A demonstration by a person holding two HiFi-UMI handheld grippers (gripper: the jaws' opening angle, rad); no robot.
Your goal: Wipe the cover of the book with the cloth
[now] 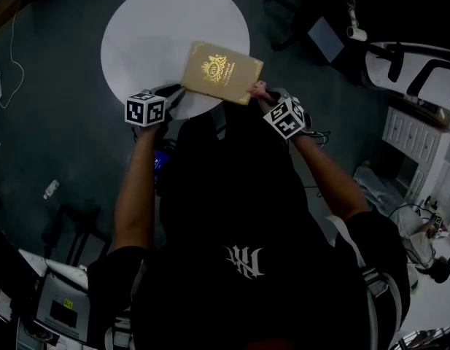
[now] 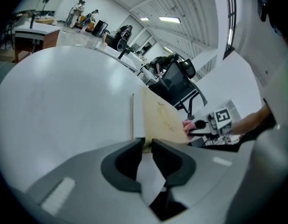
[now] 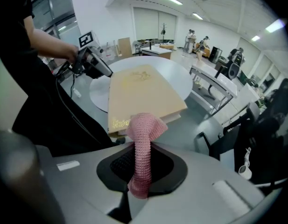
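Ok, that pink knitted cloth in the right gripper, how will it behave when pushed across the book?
Probably floppy: the cloth folds over at its free end beyond the right gripper, which is shut on it. It looks light and soft, so it will likely bunch against the book rather than stay flat. The coarse knit should grip, not slip.

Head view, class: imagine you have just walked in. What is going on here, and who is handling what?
A person works at a round white table with a gripper in each hand. The left gripper has its jaws closed on a corner of the tan book, which overhangs the table's edge. The right gripper grips a pink knitted cloth, whose free end is at the book's near edge. Whether it presses on the cover cannot be told.
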